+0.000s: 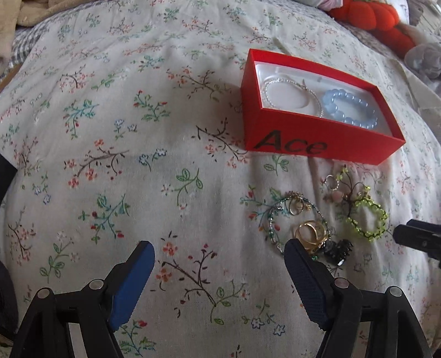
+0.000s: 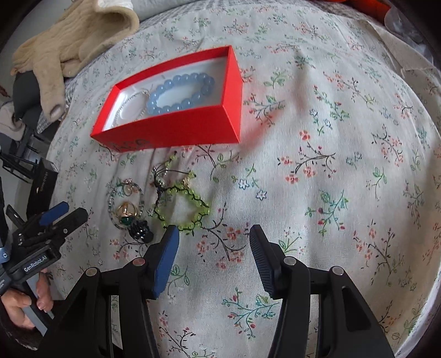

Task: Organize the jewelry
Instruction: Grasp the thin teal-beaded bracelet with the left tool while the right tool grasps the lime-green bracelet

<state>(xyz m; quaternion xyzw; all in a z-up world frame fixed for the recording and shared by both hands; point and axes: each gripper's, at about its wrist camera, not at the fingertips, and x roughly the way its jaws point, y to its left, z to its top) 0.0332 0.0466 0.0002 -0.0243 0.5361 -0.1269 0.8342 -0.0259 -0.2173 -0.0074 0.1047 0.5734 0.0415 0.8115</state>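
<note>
A red box [image 1: 317, 143] [image 2: 171, 132] marked "Ace" lies open on the floral bedspread. It holds a blue bead bracelet [image 1: 348, 108] [image 2: 179, 93] and a thin silver bracelet [image 1: 292, 96] [image 2: 132, 103]. In front of it lie a green bead bracelet [image 1: 368, 220] [image 2: 187, 206], a dark green chain bracelet [image 1: 275, 220] [image 2: 125, 201], gold rings [image 1: 311, 234] [image 2: 126, 210] and a black bead piece [image 1: 337, 249] [image 2: 140, 230]. My left gripper [image 1: 219, 250] [image 2: 64, 210] is open and empty, just left of the pile. My right gripper [image 2: 215, 234] is open and empty, right of the green bracelet; one finger's tip [image 1: 413, 236] shows in the left wrist view.
A beige knitted garment [image 2: 69, 35] lies at the bed's far left edge. An orange plush toy [image 1: 377, 19] and a grey one [image 1: 424, 59] sit at the far right. A dark box [image 2: 41, 184] stands off the bed's left side.
</note>
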